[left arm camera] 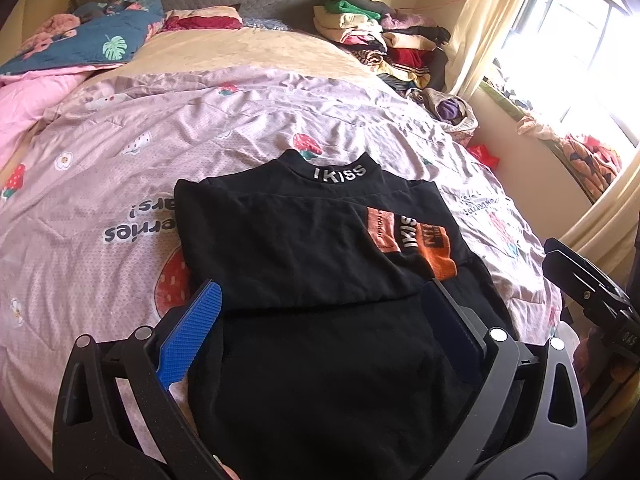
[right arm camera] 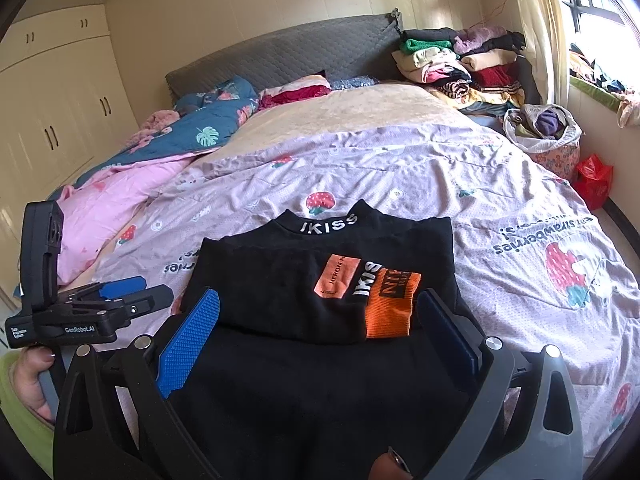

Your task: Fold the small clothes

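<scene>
**Black top half-folded at the near edge of the bed, both grippers spread and empty**

A black knit top with a white-lettered collar and an orange printed patch [left arm camera: 320, 248] lies flat on the pink strawberry-print quilt [left arm camera: 120, 168] at the near edge of the bed, collar pointing toward the headboard. Its sides appear turned in over the chest, leaving a rough rectangle; the lower part runs toward the cameras as a separate dark layer.

The left gripper [left arm camera: 320, 320] hangs over that lower part with its blue ribbed pads [left arm camera: 192, 328] spread wide, one to each side of the cloth, gripping nothing. The right gripper [right arm camera: 320, 336] is just as wide apart above the same stretch of fabric, the orange patch showing between its fingers, and it too carries nothing. From the right wrist view the left gripper's black body sits off the top's left side, above the quilt, with a hand [right arm camera: 32, 384] wrapped round its handle.

Nothing lies on the quilt between the top and the grippers. Farther up the bed is a beige blanket [right arm camera: 340, 116], with a teal leaf-print comforter [right arm camera: 200, 136] and a pink cover bunched at the far left corner against the grey quilted headboard [right arm camera: 288, 52]. A tall stack of folded clothes [right arm camera: 460, 68] fills the far right corner. Beside the bed's right edge stand a floral cloth basket of laundry [right arm camera: 548, 132] and a red bag [right arm camera: 594, 178], under a curtained window.
</scene>
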Demonstrator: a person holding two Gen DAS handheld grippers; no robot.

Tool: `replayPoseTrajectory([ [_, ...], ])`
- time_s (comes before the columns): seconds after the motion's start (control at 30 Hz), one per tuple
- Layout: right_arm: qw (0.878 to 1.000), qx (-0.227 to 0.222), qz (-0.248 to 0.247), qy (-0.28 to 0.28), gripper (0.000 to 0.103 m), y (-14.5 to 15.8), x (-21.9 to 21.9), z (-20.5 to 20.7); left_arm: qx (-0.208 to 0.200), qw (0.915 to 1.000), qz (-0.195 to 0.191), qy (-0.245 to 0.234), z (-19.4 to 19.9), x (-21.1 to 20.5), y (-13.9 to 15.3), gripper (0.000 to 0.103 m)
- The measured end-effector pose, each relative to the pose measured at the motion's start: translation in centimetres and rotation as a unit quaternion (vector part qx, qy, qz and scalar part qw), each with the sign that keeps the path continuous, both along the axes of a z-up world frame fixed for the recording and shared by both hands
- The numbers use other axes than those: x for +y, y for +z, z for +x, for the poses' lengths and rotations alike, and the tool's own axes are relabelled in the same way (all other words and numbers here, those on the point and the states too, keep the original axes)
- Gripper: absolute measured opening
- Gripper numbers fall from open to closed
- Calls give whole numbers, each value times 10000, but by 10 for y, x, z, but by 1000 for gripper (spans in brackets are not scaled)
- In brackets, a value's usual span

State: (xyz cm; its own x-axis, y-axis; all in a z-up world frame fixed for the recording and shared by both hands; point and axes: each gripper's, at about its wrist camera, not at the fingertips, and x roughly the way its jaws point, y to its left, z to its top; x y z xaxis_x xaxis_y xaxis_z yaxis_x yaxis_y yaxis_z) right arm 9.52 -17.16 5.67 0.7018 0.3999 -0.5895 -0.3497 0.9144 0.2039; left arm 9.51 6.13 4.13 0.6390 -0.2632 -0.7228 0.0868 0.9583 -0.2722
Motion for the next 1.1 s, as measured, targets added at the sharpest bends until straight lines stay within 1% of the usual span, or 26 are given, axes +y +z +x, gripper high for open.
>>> replayPoseTrajectory([
  [0.37, 9999, -104, -5, 23, 99, 5, -8, -18, -45, 9999, 69, -117, -16, -8, 4, 94],
  [1.1, 9999, -83, -135, 21, 99, -1, -27, -51, 159, 9987, 411, -256, -47, -17, -13, 94],
])
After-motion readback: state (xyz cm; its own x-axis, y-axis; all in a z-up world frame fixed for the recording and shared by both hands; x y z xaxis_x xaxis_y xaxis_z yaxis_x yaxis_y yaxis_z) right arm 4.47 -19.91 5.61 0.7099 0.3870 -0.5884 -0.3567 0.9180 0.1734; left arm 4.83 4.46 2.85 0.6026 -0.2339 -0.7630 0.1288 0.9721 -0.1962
